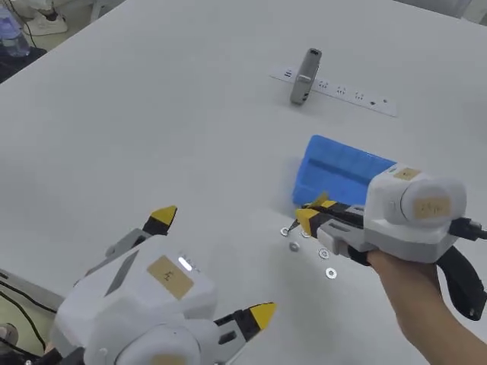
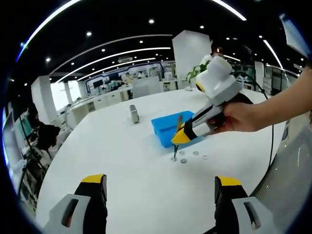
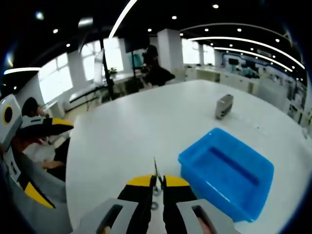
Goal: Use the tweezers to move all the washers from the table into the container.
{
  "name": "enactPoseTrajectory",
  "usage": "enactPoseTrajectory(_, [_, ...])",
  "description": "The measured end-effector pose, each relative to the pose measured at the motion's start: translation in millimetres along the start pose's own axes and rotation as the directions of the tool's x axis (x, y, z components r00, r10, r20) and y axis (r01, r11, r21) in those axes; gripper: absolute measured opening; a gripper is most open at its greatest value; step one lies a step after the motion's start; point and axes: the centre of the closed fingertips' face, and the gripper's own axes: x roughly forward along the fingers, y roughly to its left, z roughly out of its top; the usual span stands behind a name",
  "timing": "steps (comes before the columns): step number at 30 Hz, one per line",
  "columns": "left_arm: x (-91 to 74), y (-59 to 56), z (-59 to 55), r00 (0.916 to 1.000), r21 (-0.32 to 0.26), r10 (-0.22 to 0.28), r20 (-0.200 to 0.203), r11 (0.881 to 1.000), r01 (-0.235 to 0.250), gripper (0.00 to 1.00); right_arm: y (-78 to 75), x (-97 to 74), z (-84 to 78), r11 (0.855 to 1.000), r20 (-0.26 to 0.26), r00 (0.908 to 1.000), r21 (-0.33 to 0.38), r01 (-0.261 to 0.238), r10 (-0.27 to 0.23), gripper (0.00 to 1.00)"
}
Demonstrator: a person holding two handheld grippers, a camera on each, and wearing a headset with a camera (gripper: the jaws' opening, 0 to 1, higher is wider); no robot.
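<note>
bin (image 1: 346,171) looks empty | about five washers (image 1: 330,272) left on tabletop (image 1: 152,114), bin's 7 o'clock | right gripper (image 1: 308,217): fingers clamped on tweezers (image 3: 155,170) | left gripper (image 1: 211,265): fingers apart

Washers (image 1: 330,272) lie on the surface (image 1: 152,114) just before the container (image 1: 342,171) — a power strip (image 1: 358,97) lies well behind it.

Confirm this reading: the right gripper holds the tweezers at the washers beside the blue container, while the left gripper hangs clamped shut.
Not quite. The left gripper is open, not shut: the left gripper view shows its jaws wide apart with nothing between them. The rest holds: the right gripper pinches the tweezers at the washers beside the blue container.
</note>
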Motion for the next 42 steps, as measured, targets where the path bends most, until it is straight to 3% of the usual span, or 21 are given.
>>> enactPoseTrajectory(16, [0.5,-1.5,-2.4,0.9999,0.014,-0.007,-0.013,1.0,0.007,0.93,-0.3,4.3,-0.6,1.0,-0.006,0.9999,-0.021,0.008,-0.008,0.04])
enactPoseTrajectory(22, [0.8,-0.2,-3.7,0.9998,0.013,-0.003,-0.019,1.0,0.004,0.93,0.8,5.0,0.1,0.998,-0.014,0.9998,-0.06,0.012,-0.013,0.04])
enactPoseTrajectory(42, [2.0,-1.5,-6.0,0.9995,0.018,-0.012,-0.03,1.0,0.013,0.93,-4.5,4.7,0.8,1.0,-0.002,0.9996,-0.009,0.029,-0.029,0.02])
